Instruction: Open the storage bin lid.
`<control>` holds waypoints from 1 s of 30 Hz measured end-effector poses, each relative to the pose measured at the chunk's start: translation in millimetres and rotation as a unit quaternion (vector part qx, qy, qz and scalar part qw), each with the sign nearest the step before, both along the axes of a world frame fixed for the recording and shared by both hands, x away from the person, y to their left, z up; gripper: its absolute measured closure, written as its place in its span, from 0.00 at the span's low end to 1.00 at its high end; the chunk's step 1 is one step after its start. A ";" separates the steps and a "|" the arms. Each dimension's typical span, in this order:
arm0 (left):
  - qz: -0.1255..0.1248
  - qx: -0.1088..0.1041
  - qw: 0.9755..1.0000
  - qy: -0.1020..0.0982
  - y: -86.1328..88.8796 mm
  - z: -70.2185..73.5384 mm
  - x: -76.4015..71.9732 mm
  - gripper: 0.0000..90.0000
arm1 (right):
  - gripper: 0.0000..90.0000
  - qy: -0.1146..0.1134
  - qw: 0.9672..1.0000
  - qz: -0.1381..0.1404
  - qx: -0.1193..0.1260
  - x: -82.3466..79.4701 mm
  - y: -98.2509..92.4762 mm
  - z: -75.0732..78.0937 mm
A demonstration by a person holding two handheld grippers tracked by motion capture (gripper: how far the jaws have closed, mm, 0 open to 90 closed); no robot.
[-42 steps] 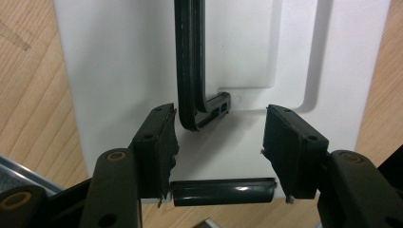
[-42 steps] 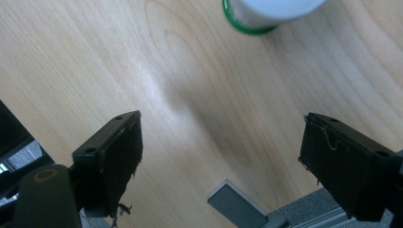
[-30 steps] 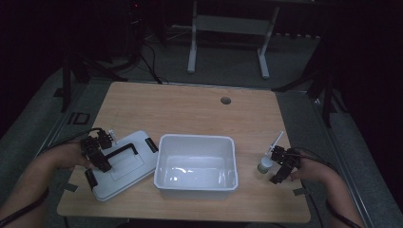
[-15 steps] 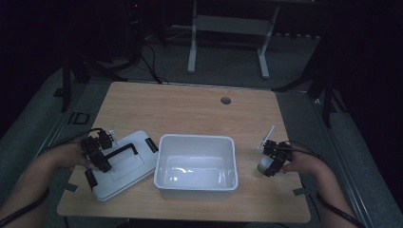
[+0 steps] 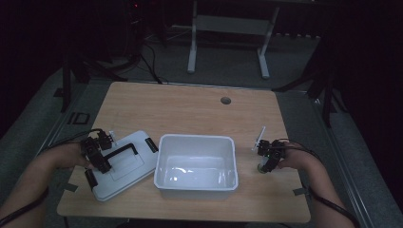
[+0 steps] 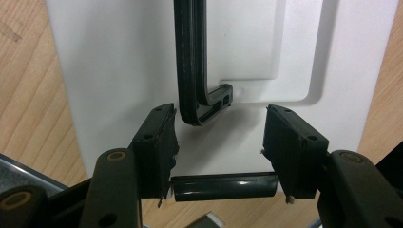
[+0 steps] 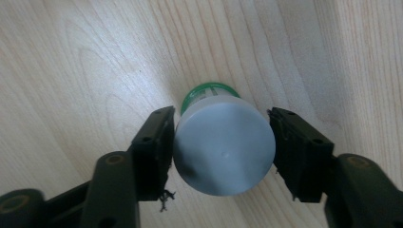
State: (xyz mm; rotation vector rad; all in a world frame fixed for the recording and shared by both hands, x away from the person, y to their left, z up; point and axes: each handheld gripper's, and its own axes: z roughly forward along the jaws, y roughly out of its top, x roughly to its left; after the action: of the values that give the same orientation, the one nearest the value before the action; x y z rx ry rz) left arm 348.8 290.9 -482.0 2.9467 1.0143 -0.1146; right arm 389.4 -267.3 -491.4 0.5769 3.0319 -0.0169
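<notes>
My right claw (image 7: 221,142) has just been closing and now pinches the bottle (image 7: 223,147); at nine o'clock of the bin (image 5: 197,164), my left claw (image 6: 221,142) pinches the lid's (image 6: 119,71) latch (image 6: 223,186).

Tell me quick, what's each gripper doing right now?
Left tongs: shut on the white plastic lid's black latch.
Right tongs: just closed on the small grey-capped green-labelled bottle.

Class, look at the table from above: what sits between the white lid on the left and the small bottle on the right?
In the high view, the open white bin stands between the lid and the bottle.
</notes>
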 end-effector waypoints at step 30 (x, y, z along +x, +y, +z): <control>-0.007 0.003 1.000 0.000 -3.3 2.5 -1.2 0.49 | 0.56 0.022 0.998 0.060 -0.006 -37.4 18.6 38.2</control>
State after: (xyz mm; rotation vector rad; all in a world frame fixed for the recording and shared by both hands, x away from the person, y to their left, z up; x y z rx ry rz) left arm 347.6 287.5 -479.5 2.9592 0.9950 -0.1129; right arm 352.0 -248.7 -453.3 0.3983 3.1006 -0.0424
